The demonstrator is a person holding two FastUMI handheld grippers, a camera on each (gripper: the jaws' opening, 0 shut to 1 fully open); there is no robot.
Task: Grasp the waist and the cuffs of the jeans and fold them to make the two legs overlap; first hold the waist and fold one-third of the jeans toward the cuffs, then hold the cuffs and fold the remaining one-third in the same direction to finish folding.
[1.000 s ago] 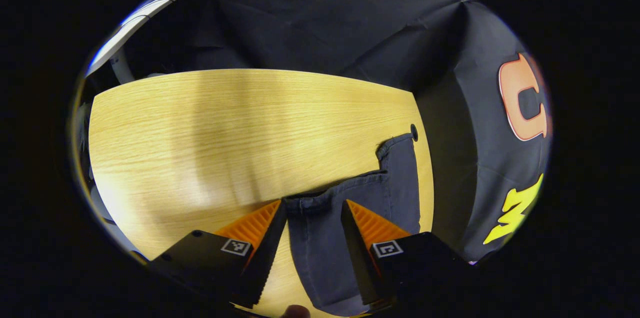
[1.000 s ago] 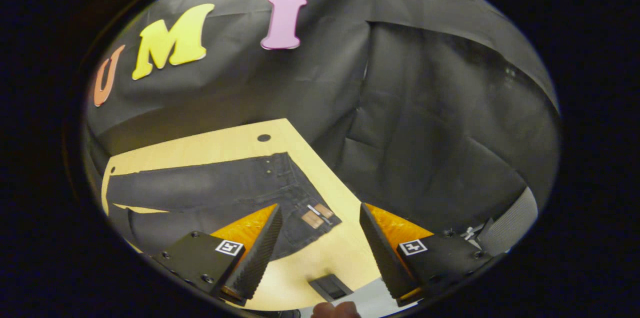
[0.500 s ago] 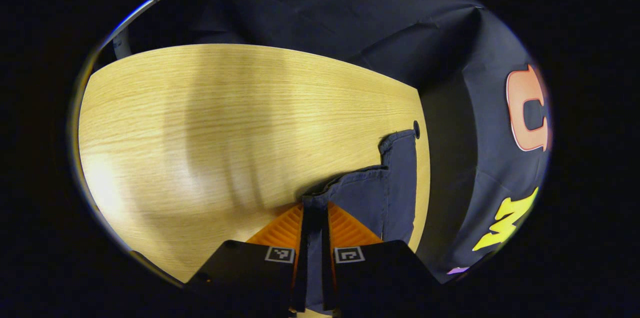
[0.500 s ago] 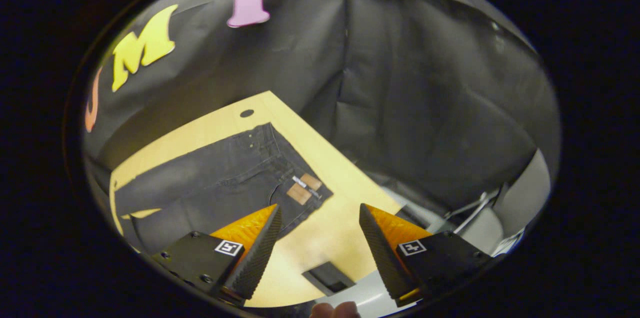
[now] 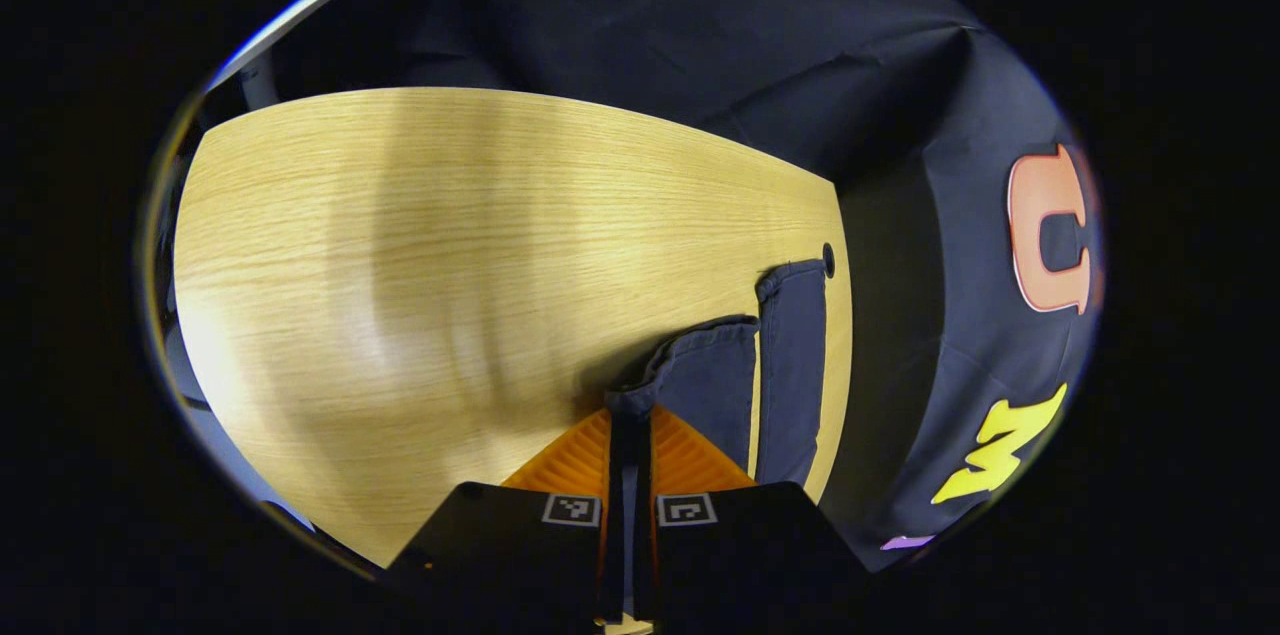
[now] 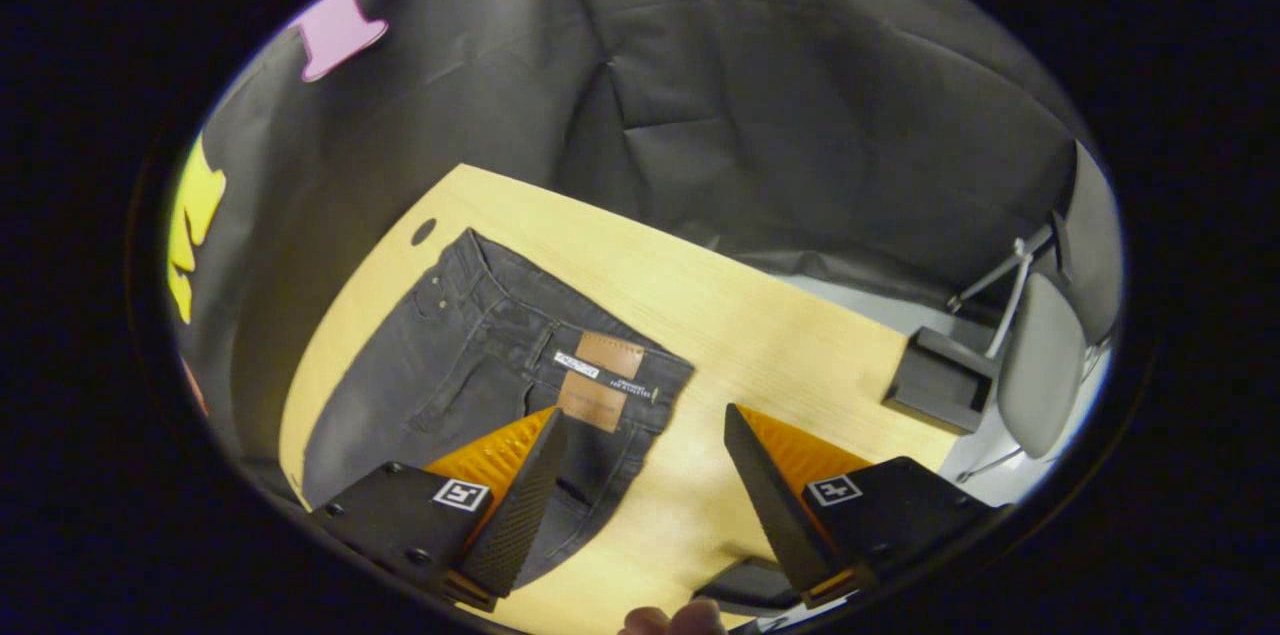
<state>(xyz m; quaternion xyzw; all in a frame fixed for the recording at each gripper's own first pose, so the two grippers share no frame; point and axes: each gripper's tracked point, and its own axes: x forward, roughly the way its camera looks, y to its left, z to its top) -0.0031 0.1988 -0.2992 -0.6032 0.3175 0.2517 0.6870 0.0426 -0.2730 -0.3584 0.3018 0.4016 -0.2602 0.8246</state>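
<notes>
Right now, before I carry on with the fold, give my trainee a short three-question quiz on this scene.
1. True or false: the left gripper is shut on a cuff of the dark denim jeans.
2. The right gripper is: A) open above the light wooden table, beside the waist; B) shut on the waist; C) shut on a cuff.
3. Fill in: the two tan patches sit at the jeans' ____ end.

Key: 1 true; 2 A; 3 waist.

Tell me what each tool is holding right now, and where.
Left tool pinches the jeans at one leg's cuff; right tool is open, holding nothing.
</notes>
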